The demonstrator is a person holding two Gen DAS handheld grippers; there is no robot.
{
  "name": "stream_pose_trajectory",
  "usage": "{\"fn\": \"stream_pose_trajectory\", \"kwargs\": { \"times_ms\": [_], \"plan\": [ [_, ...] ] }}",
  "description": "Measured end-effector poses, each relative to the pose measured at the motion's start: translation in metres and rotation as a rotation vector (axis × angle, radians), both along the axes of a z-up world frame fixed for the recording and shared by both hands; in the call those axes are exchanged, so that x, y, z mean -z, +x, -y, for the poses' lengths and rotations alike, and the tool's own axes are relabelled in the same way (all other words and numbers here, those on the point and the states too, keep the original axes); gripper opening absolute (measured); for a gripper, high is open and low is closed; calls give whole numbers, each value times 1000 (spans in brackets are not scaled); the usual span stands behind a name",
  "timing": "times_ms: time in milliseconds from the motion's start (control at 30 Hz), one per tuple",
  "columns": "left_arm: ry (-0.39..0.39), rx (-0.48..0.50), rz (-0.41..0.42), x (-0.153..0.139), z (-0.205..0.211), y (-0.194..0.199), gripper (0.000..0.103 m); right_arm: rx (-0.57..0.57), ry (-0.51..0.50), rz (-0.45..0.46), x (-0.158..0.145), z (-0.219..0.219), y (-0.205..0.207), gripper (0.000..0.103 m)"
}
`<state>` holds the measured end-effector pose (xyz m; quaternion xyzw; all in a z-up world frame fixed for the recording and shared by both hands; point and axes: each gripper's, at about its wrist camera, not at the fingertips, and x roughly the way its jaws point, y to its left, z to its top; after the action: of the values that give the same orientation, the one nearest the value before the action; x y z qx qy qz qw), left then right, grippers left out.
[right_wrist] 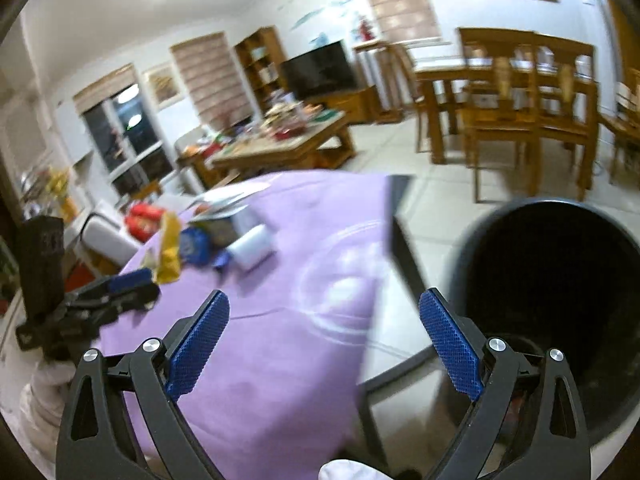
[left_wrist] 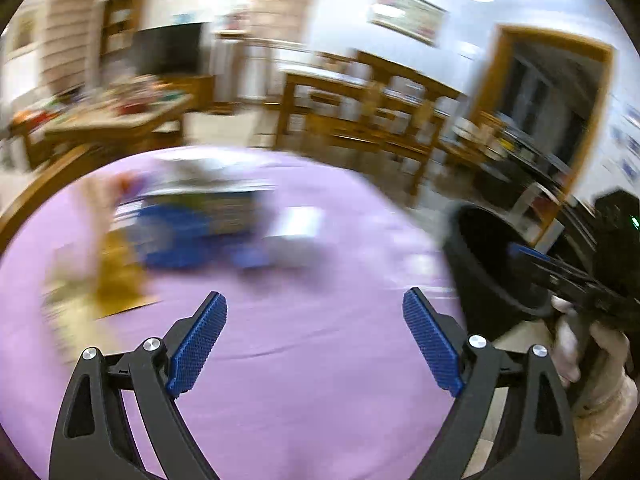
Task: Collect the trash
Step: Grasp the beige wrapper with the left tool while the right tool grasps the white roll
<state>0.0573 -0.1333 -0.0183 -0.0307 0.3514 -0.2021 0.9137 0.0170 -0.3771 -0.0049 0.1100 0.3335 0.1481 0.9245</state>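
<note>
A pile of trash lies on the purple tablecloth [left_wrist: 304,360]: a yellow wrapper [right_wrist: 169,254], a blue packet [right_wrist: 195,245], a white roll [right_wrist: 254,247] and a small box [right_wrist: 218,229]. In the blurred left wrist view the pile [left_wrist: 188,232] is ahead and left. My left gripper [left_wrist: 315,338] is open and empty above the cloth; it also shows in the right wrist view [right_wrist: 124,286]. My right gripper [right_wrist: 324,340] is open and empty over the table's right edge. A black bin [right_wrist: 556,304] stands on the floor right of the table, also in the left wrist view [left_wrist: 492,264].
A cluttered wooden coffee table [right_wrist: 280,140] stands beyond the purple table. A wooden dining table with chairs [right_wrist: 516,96] is at the back right. A TV [right_wrist: 320,68] and shelves line the far wall. Tiled floor [right_wrist: 440,188] lies between.
</note>
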Motion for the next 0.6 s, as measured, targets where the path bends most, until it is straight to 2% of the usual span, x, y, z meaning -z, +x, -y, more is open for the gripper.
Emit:
{"fn": "stream_pose_trajectory", "kwargs": {
  "times_ms": [167,233,400,433,533,600],
  "plan": [
    [0,-230,-68,18,-96,20,89,-91,-30,-51,15,-66,41,94],
    [-20,-275,-106,28,-119,25,88,-122,-49,-73,20,-90,62,94],
    [-35,-299,-200,45,-137,49,86,-162,-177,-94,34,-137,110,94],
    [-33,-292,-212,47,-139,48,78,-161,-226,-95,37,-146,122,94],
    [-20,-268,-225,52,-142,44,63,-159,-311,-104,48,-156,145,94],
    [-1,-268,-220,52,-144,45,60,-166,-352,-112,54,-163,158,94]
  ]
}}
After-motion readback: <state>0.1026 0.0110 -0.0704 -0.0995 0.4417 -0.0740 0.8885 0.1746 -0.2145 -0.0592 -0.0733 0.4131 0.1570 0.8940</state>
